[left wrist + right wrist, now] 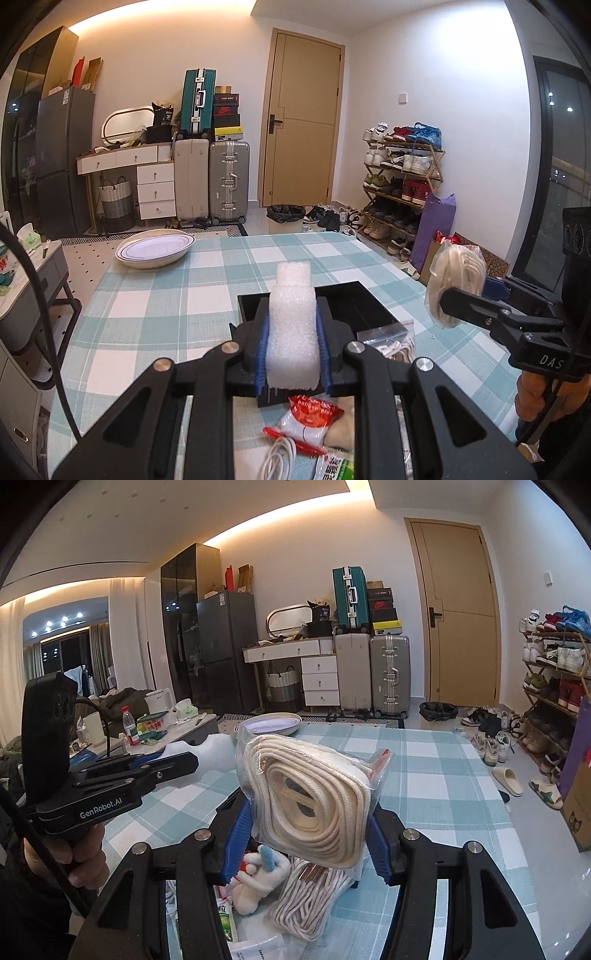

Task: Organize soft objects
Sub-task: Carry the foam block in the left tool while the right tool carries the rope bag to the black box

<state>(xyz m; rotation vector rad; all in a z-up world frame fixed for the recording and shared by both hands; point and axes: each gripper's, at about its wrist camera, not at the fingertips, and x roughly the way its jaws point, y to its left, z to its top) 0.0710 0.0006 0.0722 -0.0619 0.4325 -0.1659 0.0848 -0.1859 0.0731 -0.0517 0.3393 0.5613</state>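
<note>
Left gripper clamps the foam block; right gripper pinches the bagged rope coil. Keep both squeezes firm, and lower each into the black tray just ahead.

Open checked tablecloth lies between the bowl and black tray (clutter crowds the near edge).

White foam block: matt, pebbly plastic foam. Cream woven cotton-like rope coil in a glossy clear plastic bag. Blue ribbed plastic fingers, matt black plastic arms. Desk under a teal-and-white checked woven cloth, matt. Oval white bowl, glossy ceramic.
</note>
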